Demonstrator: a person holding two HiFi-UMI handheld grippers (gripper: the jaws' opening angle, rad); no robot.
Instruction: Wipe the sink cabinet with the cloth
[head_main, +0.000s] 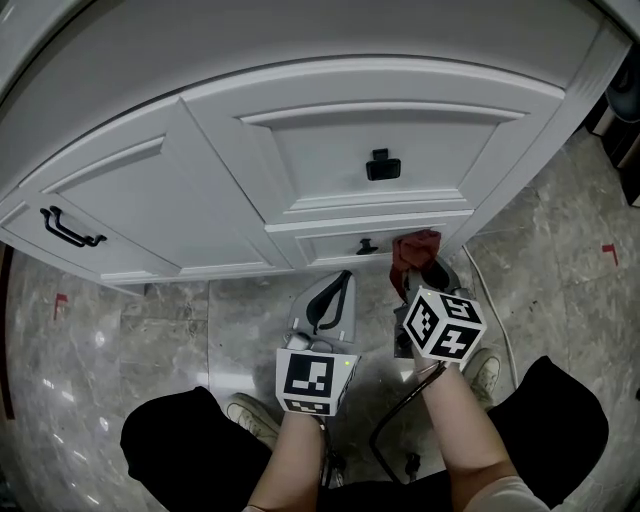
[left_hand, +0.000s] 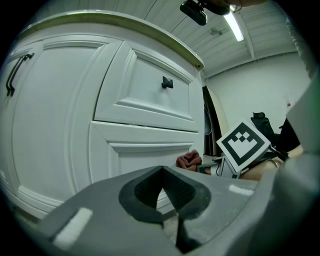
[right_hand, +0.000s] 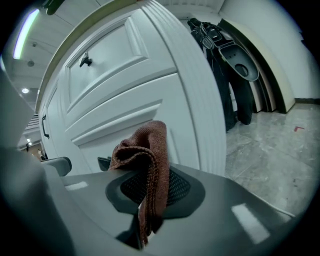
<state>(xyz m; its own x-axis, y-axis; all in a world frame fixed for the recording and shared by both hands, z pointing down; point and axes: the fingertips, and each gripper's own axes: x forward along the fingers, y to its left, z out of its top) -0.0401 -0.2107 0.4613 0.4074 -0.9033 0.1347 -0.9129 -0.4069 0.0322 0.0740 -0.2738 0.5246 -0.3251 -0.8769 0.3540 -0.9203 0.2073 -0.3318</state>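
Right gripper view is where the cloth (right_hand: 146, 160) is best read: a rust-brown knitted rag, bunched above the pads and trailing down between them, is pinched firmly by the right claw (right_hand: 150, 197). For a good wipe, the bunched part should be pushed flat onto the paint. Strokes should be drawn along the panel and into the moulding grooves, with the hard jaws held off the finish and the trailing end not allowed to snag. Relative to its claw, the cloth is carried at the very tip, ahead of the jaws. In the head view it is seen up against the lower drawer front (head_main: 330, 243) of the sink cabinet (head_main: 330, 150), just right of the small black knob (head_main: 366, 246) and beside the corner post. Whether it is truly pressed on cannot be told. The left claw (left_hand: 167, 197) is pressed together on nothing and is held low beside the right one, apart from the cabinet.
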